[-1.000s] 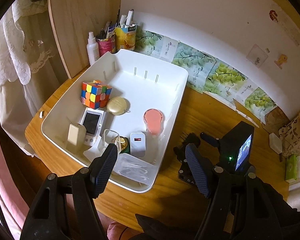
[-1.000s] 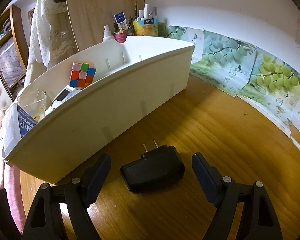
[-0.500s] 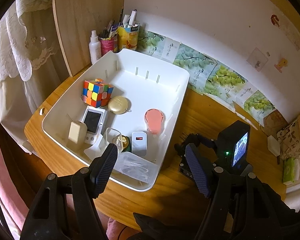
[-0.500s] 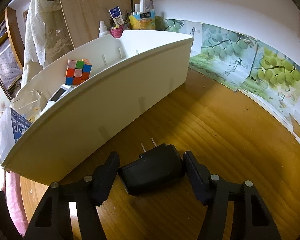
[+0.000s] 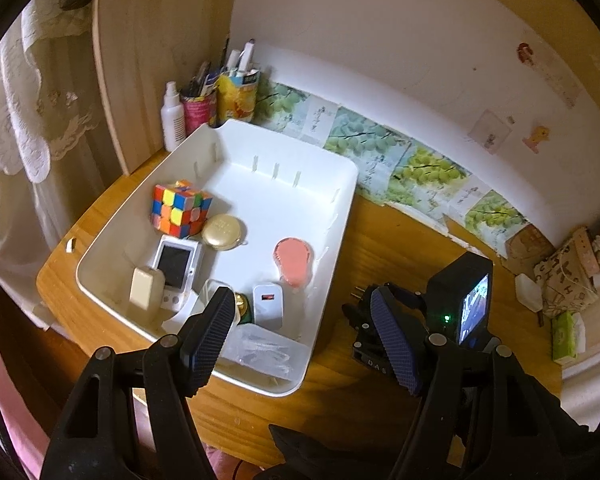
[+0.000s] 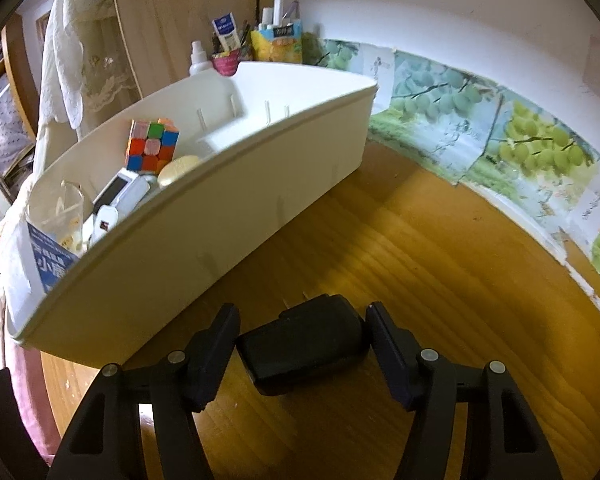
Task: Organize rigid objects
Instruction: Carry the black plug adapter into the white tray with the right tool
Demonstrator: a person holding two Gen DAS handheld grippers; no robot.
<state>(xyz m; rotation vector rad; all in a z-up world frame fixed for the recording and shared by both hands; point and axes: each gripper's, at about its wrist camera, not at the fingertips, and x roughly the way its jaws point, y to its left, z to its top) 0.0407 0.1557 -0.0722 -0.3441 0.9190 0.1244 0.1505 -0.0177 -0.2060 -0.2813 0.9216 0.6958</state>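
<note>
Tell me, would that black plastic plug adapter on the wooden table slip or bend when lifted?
The black plastic plug adapter looks rigid, so bending seems unlikely. Its smooth rounded sides might slip, though the right gripper presses both. It is probably light.

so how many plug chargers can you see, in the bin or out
3. A white charger and a beige charger lie in the white bin, near its front end. A black charger sits on the table between the right claw pads. Clutter may hide more.

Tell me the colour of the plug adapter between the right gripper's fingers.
Black, matte all over; the plug adapter shows best in the right wrist view, on the wooden table.
</note>
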